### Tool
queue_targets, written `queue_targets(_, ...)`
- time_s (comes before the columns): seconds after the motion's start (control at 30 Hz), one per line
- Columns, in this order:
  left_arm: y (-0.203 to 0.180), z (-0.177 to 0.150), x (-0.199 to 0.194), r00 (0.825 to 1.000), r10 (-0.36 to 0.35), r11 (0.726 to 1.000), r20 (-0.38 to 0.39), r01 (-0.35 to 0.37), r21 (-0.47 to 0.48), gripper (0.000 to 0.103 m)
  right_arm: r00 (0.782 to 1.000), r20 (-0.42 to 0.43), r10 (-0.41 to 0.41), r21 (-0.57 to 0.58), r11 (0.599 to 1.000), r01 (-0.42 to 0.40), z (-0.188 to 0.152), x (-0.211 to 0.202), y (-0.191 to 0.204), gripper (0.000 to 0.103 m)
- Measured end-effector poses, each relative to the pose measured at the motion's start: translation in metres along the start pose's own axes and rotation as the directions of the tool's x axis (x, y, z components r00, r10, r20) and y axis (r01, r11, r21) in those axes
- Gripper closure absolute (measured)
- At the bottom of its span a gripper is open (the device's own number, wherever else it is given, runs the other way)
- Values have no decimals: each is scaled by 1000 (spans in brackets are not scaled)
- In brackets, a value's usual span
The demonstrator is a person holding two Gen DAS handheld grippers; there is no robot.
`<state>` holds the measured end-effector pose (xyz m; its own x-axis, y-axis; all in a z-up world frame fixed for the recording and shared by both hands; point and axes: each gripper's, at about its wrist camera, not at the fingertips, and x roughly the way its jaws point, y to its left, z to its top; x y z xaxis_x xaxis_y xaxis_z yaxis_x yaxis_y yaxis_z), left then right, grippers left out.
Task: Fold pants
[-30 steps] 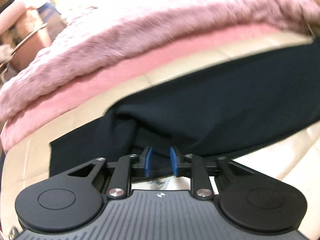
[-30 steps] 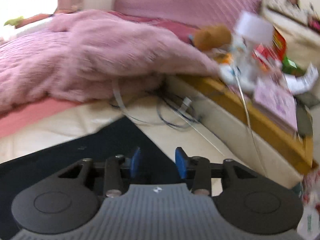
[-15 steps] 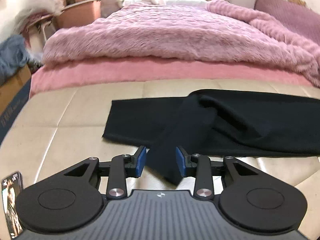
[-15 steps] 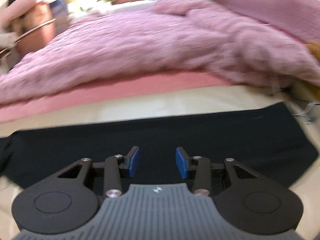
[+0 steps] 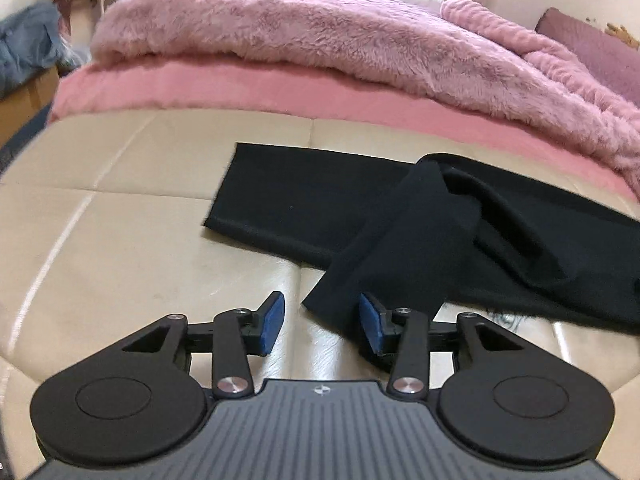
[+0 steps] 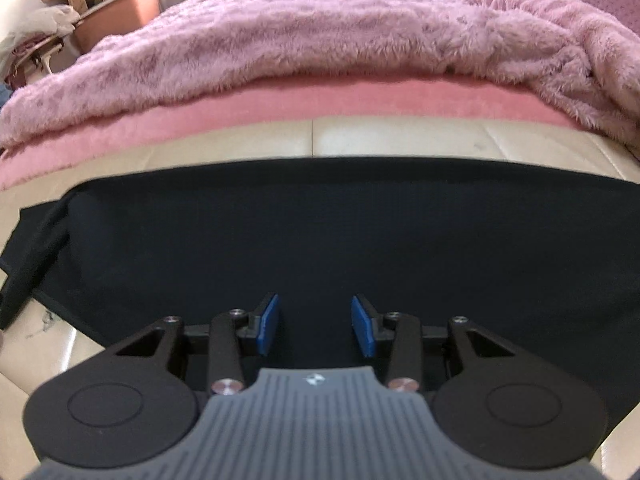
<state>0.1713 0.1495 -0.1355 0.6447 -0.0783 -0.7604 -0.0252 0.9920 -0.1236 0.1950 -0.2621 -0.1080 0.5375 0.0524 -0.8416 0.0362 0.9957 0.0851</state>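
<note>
The black pants (image 5: 304, 204) lie flat on the cream bench at the foot of the bed, long axis running left to right, with one leg (image 5: 384, 248) flopped diagonally toward the near edge. The left gripper (image 5: 322, 322) hangs just over that leg's near end; its jaws are opening, the cloth's corner lies between them, and neither pad presses on it. The right gripper (image 6: 314, 324) hovers above the broad dark cloth (image 6: 360, 232) farther right, jaws about half open and holding nothing. The loose leg end lies nearest the left gripper, so squaring it probably falls to that hand. Behind, a fluffy pink blanket (image 5: 320, 36) covers the bed.
</note>
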Motion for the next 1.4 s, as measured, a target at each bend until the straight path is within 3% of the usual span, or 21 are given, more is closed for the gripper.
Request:
queue_targets(0.07,-1,0,3,999,-36,999,0,36,-7,70,1000,-4,-1,3,1000,1,-2,2,-6,66)
queue_targets(0.13,-5,0,3,999,-37,999,7,37,4,102,1000,-2,-3,-5,1000,3,-2,3,-8,65)
queue_targets(0.3,-4,12,-17,997,-39,999,68,38,6,102,1000,-3,3,-25,1000,-3,0,6,-7,64)
queue_targets(0.43,7,46,-28,997,-26,998,79,21,51,102,1000,-9,13,-23,1000,-13,-1,4,-10,63)
queue_targets(0.57,24,85,-17,1000,-4,994,13,3,109,102,1000,-17,12,-19,1000,-12,0,5,-11,63)
queue_targets(0.77,38,123,32,995,31,971,-96,-8,237,102,1000,-25,17,-19,1000,-18,1,7,-13,63)
queue_targets(1.0,30,129,79,988,78,944,-133,-30,329,98,999,-29,23,-17,1000,-23,1,8,-14,63)
queue_targets(1.03,30,128,83,986,98,944,-135,-49,326,90,999,-29,24,-18,1000,-24,1,8,-14,63)
queue_targets(1.13,35,123,75,990,107,959,-92,-78,272,81,999,-32,27,-32,999,-28,1,8,-15,63)
queue_targets(1.3,49,113,34,996,25,995,-81,-17,103,79,1000,-10,19,-72,997,-20,2,-1,-10,64)
queue_targets(1.4,63,96,19,992,-55,996,-110,48,-70,78,1000,13,27,-100,995,-26,-1,-12,-4,64)
